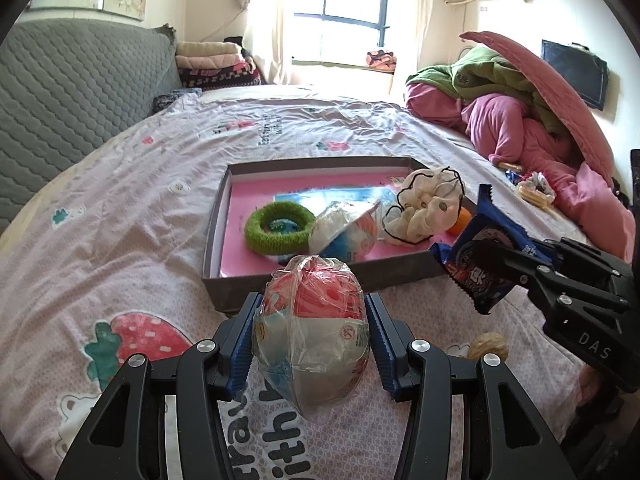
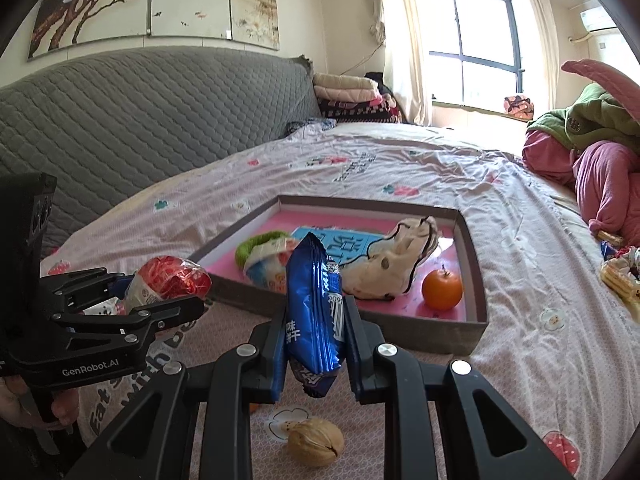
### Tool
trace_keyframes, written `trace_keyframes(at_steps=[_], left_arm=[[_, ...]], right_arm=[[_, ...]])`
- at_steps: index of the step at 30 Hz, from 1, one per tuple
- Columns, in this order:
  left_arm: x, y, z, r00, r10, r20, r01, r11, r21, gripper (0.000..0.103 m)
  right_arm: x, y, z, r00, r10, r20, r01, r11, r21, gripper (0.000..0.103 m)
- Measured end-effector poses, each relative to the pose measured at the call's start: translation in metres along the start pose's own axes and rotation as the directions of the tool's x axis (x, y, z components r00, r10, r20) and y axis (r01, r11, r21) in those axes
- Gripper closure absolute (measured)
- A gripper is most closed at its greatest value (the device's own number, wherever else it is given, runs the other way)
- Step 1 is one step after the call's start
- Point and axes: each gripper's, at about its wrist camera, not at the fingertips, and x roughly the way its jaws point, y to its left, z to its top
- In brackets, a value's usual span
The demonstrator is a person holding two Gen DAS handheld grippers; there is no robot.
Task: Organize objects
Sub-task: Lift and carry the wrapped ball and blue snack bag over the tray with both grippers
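Both tools are full and up off the bed, on the near side of the box point(image 2: 476, 280). The left tool point(image 1: 312, 316) squeezes a round toy wrapped in clear plastic point(image 1: 314, 328). The right tool point(image 2: 314, 336) pinches a blue snack pack point(image 2: 314, 304) in a narrow grip. This looks like the carrying step. Next, each thing likely needs to go over the box's near wall and be let go on a bare pink spot, away from the orange point(image 2: 442, 290). A walnut point(image 2: 316, 442) waits on the bed, nearer than the box.
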Motion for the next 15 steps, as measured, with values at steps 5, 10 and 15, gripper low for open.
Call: trace_keyframes(at_steps=[5,10,15], left_arm=[[0.0,0.0,0.011,1.0,0.002,0.009,-0.002,1.0,-0.002,0.05],[0.006,0.001,0.02,1.0,0.011,0.008,-0.011,1.0,-0.004,0.05],[0.01,0.003,0.03,1.0,0.008,0.016,-0.008,1.0,-0.011,0.05]], right_arm=[[-0.003,-0.004,0.004,1.0,-0.017,0.021,0.017,1.0,0.007,0.078],[-0.007,-0.008,0.007,0.999,-0.032,0.04,0.032,0.999,0.015,0.078],[-0.009,-0.013,0.007,0.997,-0.054,0.052,0.053,0.998,0.022,0.078]])
